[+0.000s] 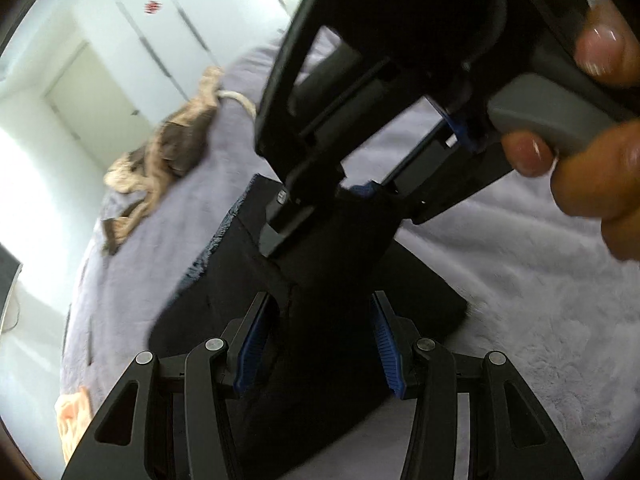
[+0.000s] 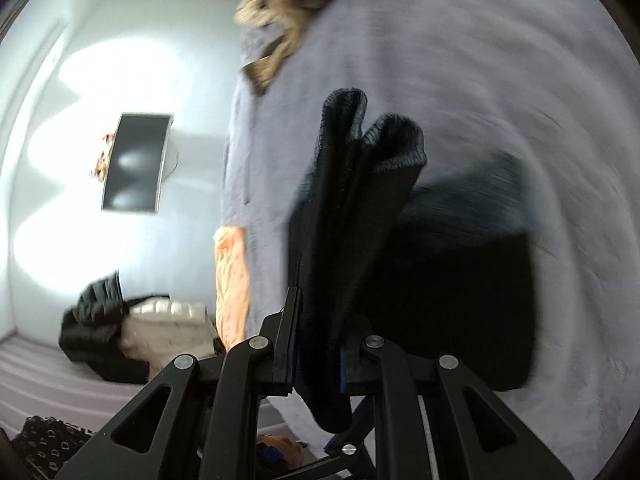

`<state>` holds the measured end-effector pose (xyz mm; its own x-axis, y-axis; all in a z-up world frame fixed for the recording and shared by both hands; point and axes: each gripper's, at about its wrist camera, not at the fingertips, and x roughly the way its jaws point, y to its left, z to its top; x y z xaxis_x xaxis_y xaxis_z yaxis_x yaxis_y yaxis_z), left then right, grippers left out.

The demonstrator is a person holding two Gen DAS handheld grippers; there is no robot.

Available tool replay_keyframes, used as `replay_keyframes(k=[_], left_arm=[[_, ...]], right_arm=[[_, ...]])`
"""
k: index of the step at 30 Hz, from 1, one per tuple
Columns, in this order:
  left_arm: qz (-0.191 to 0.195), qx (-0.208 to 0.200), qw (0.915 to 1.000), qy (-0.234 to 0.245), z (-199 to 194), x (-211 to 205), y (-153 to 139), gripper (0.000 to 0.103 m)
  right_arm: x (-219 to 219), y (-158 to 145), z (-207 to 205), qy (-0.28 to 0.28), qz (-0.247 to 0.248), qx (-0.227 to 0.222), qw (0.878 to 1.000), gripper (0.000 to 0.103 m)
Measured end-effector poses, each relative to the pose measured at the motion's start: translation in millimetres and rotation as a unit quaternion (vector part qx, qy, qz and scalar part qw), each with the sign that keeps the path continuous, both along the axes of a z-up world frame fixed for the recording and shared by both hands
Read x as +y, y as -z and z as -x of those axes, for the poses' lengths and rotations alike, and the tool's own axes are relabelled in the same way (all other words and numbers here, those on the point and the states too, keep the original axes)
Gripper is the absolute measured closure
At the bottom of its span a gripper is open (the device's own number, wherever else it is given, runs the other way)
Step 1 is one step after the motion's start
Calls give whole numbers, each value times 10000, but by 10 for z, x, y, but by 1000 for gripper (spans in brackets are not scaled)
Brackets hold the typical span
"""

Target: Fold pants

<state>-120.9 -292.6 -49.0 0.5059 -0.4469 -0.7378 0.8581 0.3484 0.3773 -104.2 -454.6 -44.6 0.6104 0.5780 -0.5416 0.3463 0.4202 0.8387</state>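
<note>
Black pants [image 1: 320,264] lie partly folded on a lavender fuzzy bedspread [image 1: 500,240]. My left gripper [image 1: 320,344] is shut on a thick bunch of the black cloth, which fills the space between its blue pads [image 1: 256,344]. Just beyond it, a person's hand [image 1: 592,168] holds my right gripper [image 1: 352,208], also closed on the pants. In the right wrist view the right gripper [image 2: 318,344] pinches the pants [image 2: 360,208], whose ribbed hems stick up past the fingers. The rest of the garment rests flat on the bedspread [image 2: 440,60]. Both views are motion-blurred.
A tan and brown garment [image 1: 168,148] lies crumpled near the bed's far edge [image 2: 280,8]. An orange cloth [image 2: 232,280] hangs at the bed's side. Clothes [image 2: 140,328] are piled on the floor by a dark screen [image 2: 136,164]. White wardrobe doors [image 1: 160,40] stand behind.
</note>
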Motion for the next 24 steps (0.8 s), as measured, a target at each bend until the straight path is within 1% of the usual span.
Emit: replay_keyframes(k=[3,5,6,7,9,11,13,16,19,21,24], left_arm=[[-312,156,9994,46,13,-51,232,53],[-403,202,9990,70,13,-38,171,50],[-427,243,9988,86,-3,-53,187,48],[-457,295,9985,88,-23,-15,166,39],[-435,311,9986,29,-59,84,108,25],[-408,355,9985,-26,-103,243,58,25],[-382,519,9977,-196,-251,414,-10,25],[-338,808,9940,-648,-563,603,-93,25],[-359,1066,9843,-1358,-980,796,-92,25],[-437,1212,9747,-1827,-1278,926,-47,25],[-336,1509,9604,-2316,-1613,1104,-26,25]], right_arm=[[-96,406,188,175,-130,181,9996,87],[-94,604,251,240,-256,233,9991,86],[-80,663,289,256,-306,230,9989,86],[-86,714,341,274,-340,212,9988,86],[-54,759,385,339,-371,193,9985,86],[51,726,379,340,-241,208,9989,86],[80,683,405,305,-39,250,9992,86],[129,645,466,259,277,380,9986,86],[213,626,488,283,544,478,9970,86],[257,613,491,336,758,555,9950,85],[304,545,473,374,1025,668,9918,80]])
